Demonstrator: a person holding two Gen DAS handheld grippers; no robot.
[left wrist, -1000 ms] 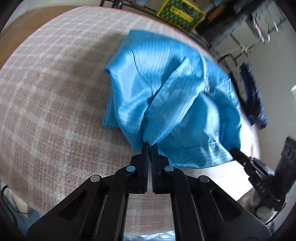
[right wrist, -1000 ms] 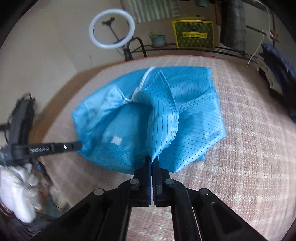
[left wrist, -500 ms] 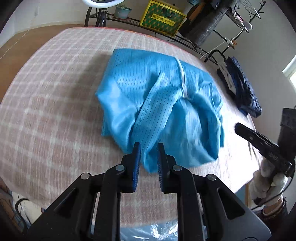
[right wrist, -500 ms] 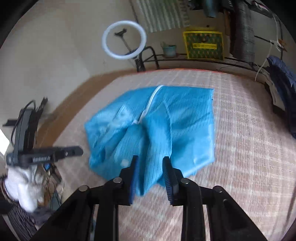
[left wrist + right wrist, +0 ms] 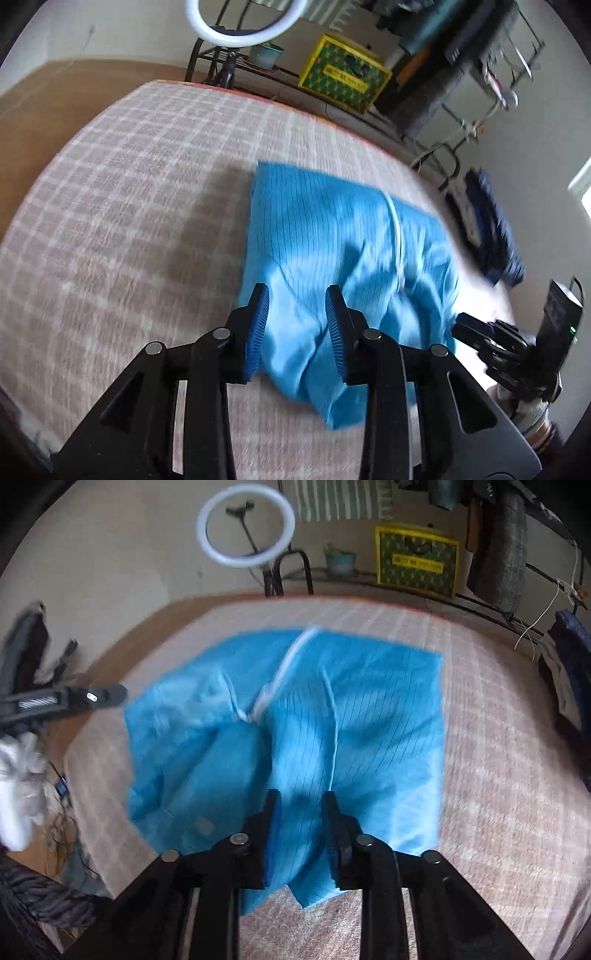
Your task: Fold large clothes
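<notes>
Left wrist view: the left gripper (image 5: 297,291) is hovering with jaws parted and empty, the blue garment (image 5: 343,254) lying on the checked surface (image 5: 122,206) directly ahead, spreading toward the upper right of the frame — its white zipper (image 5: 397,229) running away from the jaws. Right wrist view: the right gripper (image 5: 301,797) is likewise hanging open, gripping nothing, over the garment's near hem at lower centre — both appear about equally near.

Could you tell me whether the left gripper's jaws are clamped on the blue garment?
No, the left gripper has its jaws spread apart, and the blue garment lies loose on the checked cloth beyond them.
</notes>
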